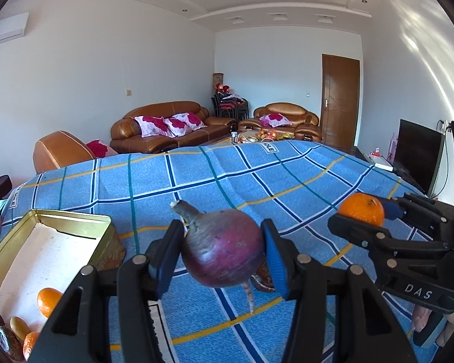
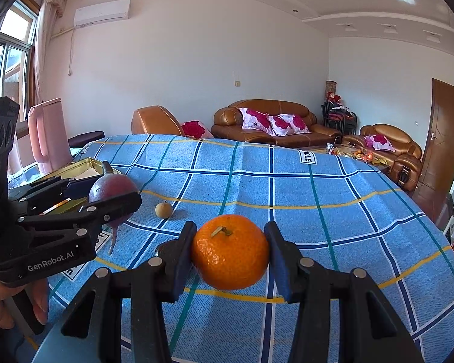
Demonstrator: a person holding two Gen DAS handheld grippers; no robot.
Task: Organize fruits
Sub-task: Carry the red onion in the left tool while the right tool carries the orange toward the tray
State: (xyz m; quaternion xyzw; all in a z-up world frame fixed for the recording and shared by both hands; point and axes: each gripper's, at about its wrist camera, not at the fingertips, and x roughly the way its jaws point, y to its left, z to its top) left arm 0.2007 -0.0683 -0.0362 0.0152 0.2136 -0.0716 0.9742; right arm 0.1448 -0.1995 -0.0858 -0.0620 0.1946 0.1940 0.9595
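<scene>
A purple radish (image 1: 224,248) is being pinched between the pads of the left gripper (image 1: 222,255) and held above the blue checked cloth (image 1: 257,181). An orange (image 2: 230,252) is being clamped by the right gripper (image 2: 231,257), also clear of the cloth. The gold tin (image 1: 75,220) is lying open just left of the radish, its near rim close by, with an orange fruit (image 1: 48,301) inside. A small yellowish fruit (image 2: 163,209) is resting alone on the cloth; wide bare cloth is being left ahead up to the far edge.
</scene>
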